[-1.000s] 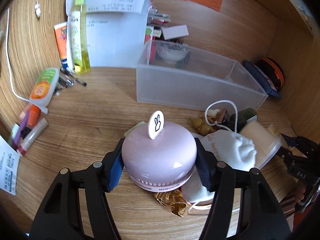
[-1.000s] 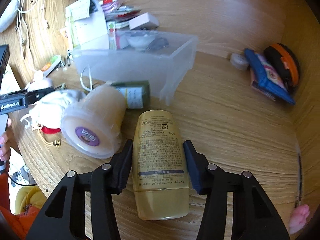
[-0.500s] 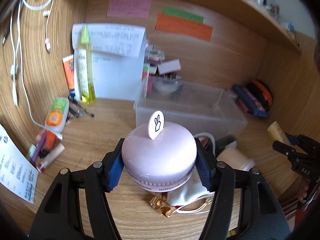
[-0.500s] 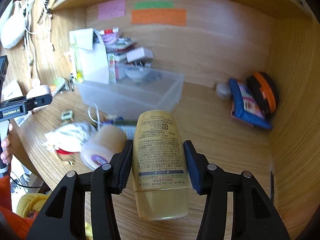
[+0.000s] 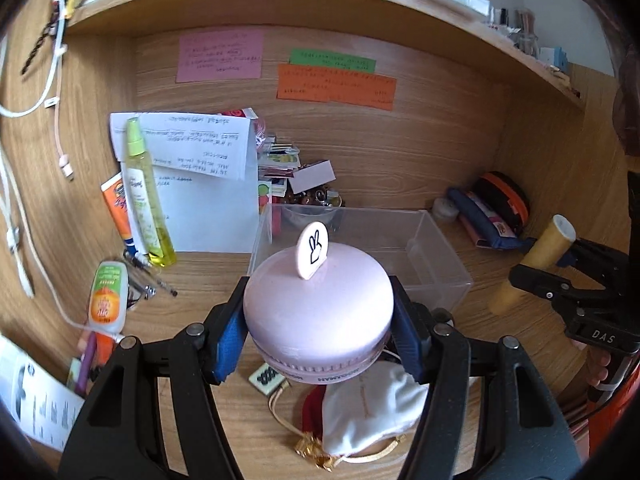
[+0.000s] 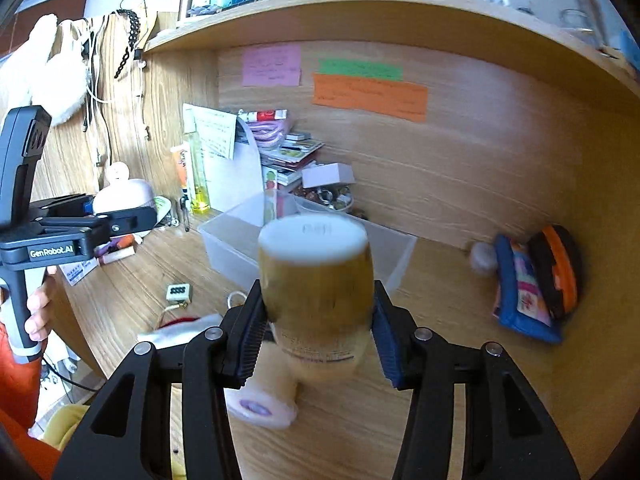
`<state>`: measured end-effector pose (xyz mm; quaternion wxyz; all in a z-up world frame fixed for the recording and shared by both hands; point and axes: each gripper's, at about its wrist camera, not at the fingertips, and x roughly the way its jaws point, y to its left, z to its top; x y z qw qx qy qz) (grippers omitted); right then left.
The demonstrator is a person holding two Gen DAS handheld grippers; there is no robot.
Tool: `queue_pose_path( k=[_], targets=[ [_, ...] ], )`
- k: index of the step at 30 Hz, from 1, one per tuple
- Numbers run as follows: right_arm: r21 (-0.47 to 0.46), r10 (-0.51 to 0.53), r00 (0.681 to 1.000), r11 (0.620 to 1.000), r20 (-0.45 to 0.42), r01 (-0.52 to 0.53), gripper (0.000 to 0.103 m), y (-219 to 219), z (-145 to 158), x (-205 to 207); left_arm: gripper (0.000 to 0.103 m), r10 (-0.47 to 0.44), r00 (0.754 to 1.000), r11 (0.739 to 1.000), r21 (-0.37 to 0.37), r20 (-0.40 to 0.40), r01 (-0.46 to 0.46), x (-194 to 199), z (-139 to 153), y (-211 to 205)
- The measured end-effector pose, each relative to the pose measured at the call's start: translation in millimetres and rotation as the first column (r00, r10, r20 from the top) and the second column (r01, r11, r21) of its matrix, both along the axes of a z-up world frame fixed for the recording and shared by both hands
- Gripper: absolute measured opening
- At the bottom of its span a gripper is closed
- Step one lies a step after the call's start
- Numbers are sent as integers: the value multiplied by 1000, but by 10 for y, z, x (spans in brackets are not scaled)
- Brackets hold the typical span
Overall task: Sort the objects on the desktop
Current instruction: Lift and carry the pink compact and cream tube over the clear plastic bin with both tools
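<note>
Wall notes: writing too small for you to read.
Yellow tube: motion-blurred; label unreadable, lower end hidden behind your right jaws.
Clear bin: near wall hidden behind the pink case.
White pouch: top hidden under that case.
Receipt: cut off at the left edge.
Round white thing: too blurred to tell.

Black hand-held gripper — blue pads — orange sleeve

We see a wooden bench carrying a clear plastic bin, with a white pouch lying just before it.
</note>
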<state>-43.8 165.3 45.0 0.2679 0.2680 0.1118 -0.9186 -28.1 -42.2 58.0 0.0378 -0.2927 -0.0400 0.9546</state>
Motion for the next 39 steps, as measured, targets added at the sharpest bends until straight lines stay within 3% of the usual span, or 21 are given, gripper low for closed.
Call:
queue_pose_path(
  k=[14,26,39],
  targets=[
    [36,8,997,999,77,-11,45,-337,-13,-777,63,-12,997,999,-46,70,15,-766,-8,-72],
    [87,-27,989,996,146,14,45,-457,-232,-1378,63,-26,978,998,-48,205,36,-1533,-366,-186],
    [142,-45,971,990,233,12,45,-528,-494,-1775,63,-50,948,995,-65,315,75,-1920,-699,-104]
  ],
)
